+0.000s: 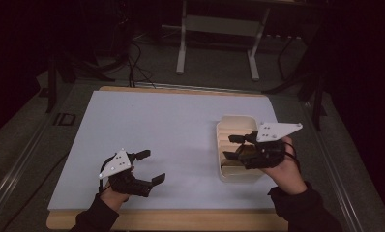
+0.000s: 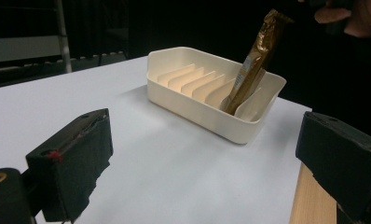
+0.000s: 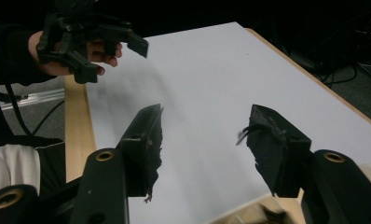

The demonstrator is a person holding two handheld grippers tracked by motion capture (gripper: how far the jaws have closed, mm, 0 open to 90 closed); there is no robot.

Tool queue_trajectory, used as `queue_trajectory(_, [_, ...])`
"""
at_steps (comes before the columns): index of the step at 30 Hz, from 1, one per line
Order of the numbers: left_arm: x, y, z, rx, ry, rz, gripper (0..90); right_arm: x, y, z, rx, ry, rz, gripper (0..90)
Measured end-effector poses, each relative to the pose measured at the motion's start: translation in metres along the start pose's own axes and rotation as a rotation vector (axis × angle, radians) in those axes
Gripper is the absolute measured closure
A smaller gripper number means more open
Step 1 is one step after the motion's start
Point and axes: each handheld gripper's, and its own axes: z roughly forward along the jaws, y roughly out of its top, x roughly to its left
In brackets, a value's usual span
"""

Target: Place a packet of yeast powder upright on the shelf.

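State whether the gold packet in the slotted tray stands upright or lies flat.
Upright, leaning: the gold packet stands in a slot of the tray, top above the rim.

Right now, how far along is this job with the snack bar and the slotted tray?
Done: the gold-wrapped bar stands leaning in a slot of the cream tray. In hand: nothing; the right claw hangs open above the tray, the left claw is open and empty. Left: five slots look free.

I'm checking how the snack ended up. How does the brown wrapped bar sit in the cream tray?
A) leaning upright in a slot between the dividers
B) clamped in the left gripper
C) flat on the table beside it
A: the bar leans upright between the dividers of the tray, with nothing gripping it.
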Motion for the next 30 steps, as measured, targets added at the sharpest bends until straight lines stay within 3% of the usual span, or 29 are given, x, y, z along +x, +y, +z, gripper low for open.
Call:
queue_trajectory(4, [0.000,-0.001,0.000,0.000,0.001,-0.005,4.3,0.014,-0.002,0.009,-0.014,0.003,-0.007,32.9])
queue_trajectory(9, [0.000,-0.001,0.000,0.002,0.000,0.001,4.3,0.027,-0.004,0.019,0.021,0.014,-0.038,31.7])
queue_trajectory(11, [-0.001,-0.001,0.001,0.002,0.000,0.001,4.3,0.031,-0.007,0.023,0.027,0.035,-0.023,29.8])
queue_trajectory(23, [-0.002,-0.001,0.001,0.000,-0.002,0.008,4.3,0.052,-0.027,0.035,0.022,0.033,0.021,15.3])
queue_trajectory(30, [-0.002,-0.001,0.000,-0.002,0.001,0.014,4.3,0.058,-0.046,0.038,0.015,0.047,0.057,13.7])
